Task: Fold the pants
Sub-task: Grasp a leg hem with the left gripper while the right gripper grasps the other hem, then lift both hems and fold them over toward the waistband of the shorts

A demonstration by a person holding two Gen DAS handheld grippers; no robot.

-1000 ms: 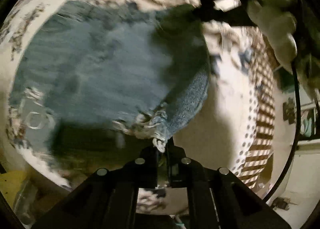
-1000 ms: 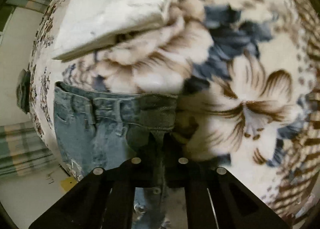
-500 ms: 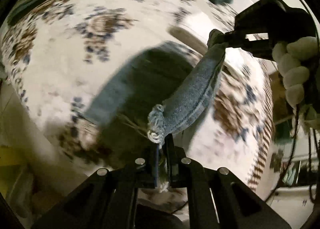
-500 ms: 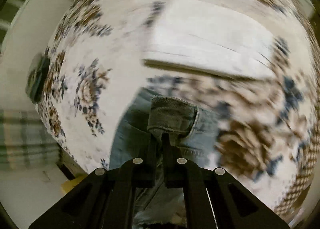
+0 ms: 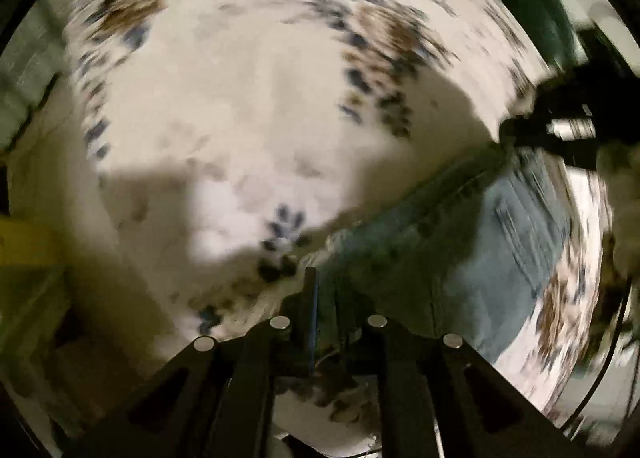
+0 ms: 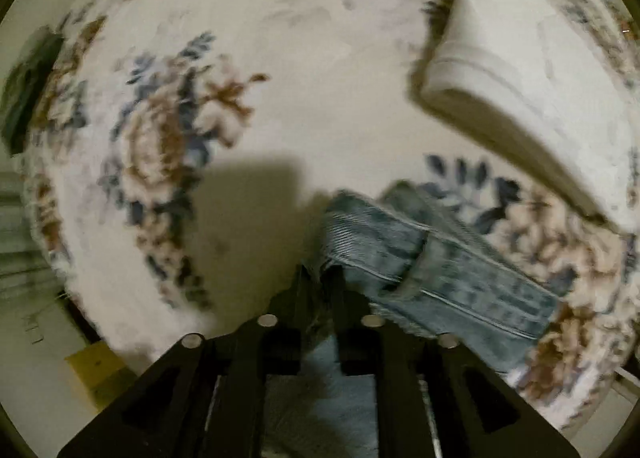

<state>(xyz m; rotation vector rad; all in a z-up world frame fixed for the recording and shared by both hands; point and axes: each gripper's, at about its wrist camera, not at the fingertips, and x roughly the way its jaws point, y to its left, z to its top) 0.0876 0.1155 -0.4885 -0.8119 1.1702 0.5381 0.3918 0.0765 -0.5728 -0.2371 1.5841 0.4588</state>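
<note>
The left gripper (image 5: 326, 290) is closed down to a thin gap, with denim of the pants (image 5: 472, 250) pinched between its jaws. The right gripper (image 6: 322, 282) is likewise nearly closed and clamps the waistband edge of the pants (image 6: 432, 270).

The pants hang as a blurred band of blue denim above the floral blanket (image 5: 248, 105), stretched between the two grippers. In the left wrist view, the right gripper (image 5: 516, 129) holds the far end of the band at the right edge of the blanket. In the right wrist view, the waistband runs from the jaws toward the right, over the blanket (image 6: 320, 77).

A folded white cloth (image 6: 532, 69) lies on the blanket, beyond the waistband and apart from it. Both views show motion blur.
</note>
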